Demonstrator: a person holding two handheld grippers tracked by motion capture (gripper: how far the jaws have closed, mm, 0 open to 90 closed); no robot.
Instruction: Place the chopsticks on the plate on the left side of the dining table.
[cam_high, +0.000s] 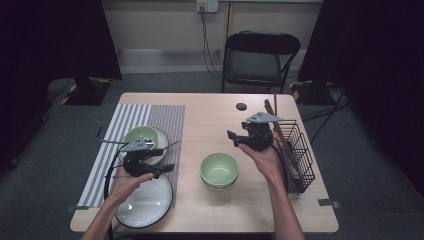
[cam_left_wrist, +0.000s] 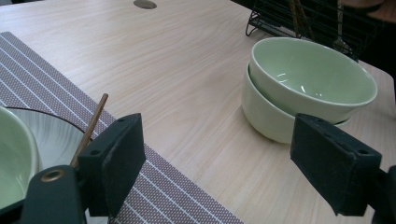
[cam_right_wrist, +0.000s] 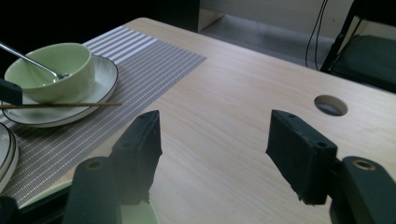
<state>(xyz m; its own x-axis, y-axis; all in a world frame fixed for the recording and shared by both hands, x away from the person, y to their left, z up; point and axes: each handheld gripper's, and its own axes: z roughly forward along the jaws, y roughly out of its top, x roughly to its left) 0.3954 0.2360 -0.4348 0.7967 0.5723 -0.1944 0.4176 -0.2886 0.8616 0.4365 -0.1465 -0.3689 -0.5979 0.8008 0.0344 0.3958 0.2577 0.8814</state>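
You are holding the left gripper (cam_high: 165, 156) released, nothing between its jaws, just beside the chopstick (cam_left_wrist: 88, 130) lying across the plate (cam_right_wrist: 100, 88) on the striped mat (cam_high: 125, 125), while the right gripper (cam_high: 234, 138) is hovering released above the stacked green bowls (cam_high: 219, 170).

A pale wood-grain table (cam_left_wrist: 187, 70) with a smooth matt top carries a woven striped cloth placemat (cam_right_wrist: 135, 65), glossy glazed green ceramic bowls (cam_left_wrist: 308, 88), a shiny white plate (cam_right_wrist: 100, 88), slim wooden chopsticks (cam_right_wrist: 60, 106), a black wire-metal rack (cam_high: 297, 150) and matt black plastic gripper jaws
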